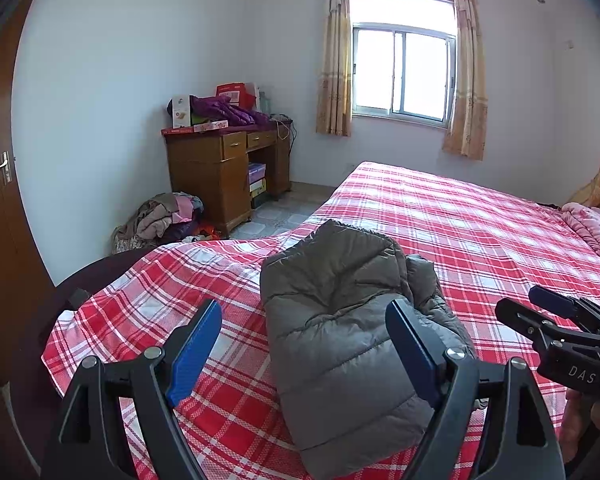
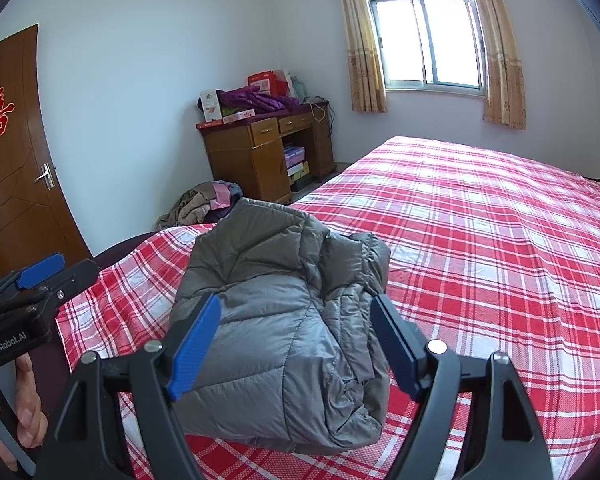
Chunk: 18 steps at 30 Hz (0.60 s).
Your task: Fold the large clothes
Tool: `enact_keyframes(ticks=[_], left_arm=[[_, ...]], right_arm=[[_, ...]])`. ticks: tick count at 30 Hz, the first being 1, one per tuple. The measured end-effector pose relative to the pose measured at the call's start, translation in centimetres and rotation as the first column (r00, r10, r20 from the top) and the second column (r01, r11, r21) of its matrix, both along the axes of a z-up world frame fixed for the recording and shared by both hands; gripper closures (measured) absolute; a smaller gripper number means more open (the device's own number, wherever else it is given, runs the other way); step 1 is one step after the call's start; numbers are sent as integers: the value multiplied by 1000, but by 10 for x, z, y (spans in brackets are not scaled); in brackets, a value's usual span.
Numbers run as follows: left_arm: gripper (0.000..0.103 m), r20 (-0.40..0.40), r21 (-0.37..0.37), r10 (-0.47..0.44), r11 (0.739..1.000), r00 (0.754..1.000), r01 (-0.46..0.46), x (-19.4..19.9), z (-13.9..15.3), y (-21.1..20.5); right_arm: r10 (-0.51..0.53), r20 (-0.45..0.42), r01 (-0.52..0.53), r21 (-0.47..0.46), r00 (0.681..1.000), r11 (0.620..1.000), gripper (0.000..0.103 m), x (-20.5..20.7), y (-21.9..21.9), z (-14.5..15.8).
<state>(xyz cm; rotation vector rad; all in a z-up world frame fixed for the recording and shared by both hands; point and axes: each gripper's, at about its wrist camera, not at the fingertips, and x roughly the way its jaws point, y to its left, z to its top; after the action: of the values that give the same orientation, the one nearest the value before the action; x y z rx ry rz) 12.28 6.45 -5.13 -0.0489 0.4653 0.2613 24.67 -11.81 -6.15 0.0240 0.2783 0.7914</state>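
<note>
A grey puffer jacket [image 1: 340,336] lies folded into a thick bundle on the red plaid bed [image 1: 480,232]; it also shows in the right wrist view [image 2: 284,320]. My left gripper [image 1: 304,332] is open and empty, held just above the near end of the jacket. My right gripper [image 2: 296,328] is open and empty too, hovering over the jacket's near end. The right gripper shows at the right edge of the left wrist view [image 1: 556,320], and the left gripper at the left edge of the right wrist view [image 2: 44,276].
A wooden desk [image 1: 228,168] piled with boxes and purple clothes stands by the far wall. A heap of clothes [image 1: 164,220] lies on the floor beside it. A brown door [image 2: 16,168] is at the left. A pink quilt [image 1: 592,228] lies at the bed's far right.
</note>
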Motion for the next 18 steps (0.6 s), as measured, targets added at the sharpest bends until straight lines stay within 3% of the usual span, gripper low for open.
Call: enact_keyframes(ticks=[18], left_arm=[[18, -6, -8, -8, 1000, 1000, 8, 1, 0, -2]], right_arm=[[1, 9, -1, 4, 1000, 1000, 23, -1, 2, 1]])
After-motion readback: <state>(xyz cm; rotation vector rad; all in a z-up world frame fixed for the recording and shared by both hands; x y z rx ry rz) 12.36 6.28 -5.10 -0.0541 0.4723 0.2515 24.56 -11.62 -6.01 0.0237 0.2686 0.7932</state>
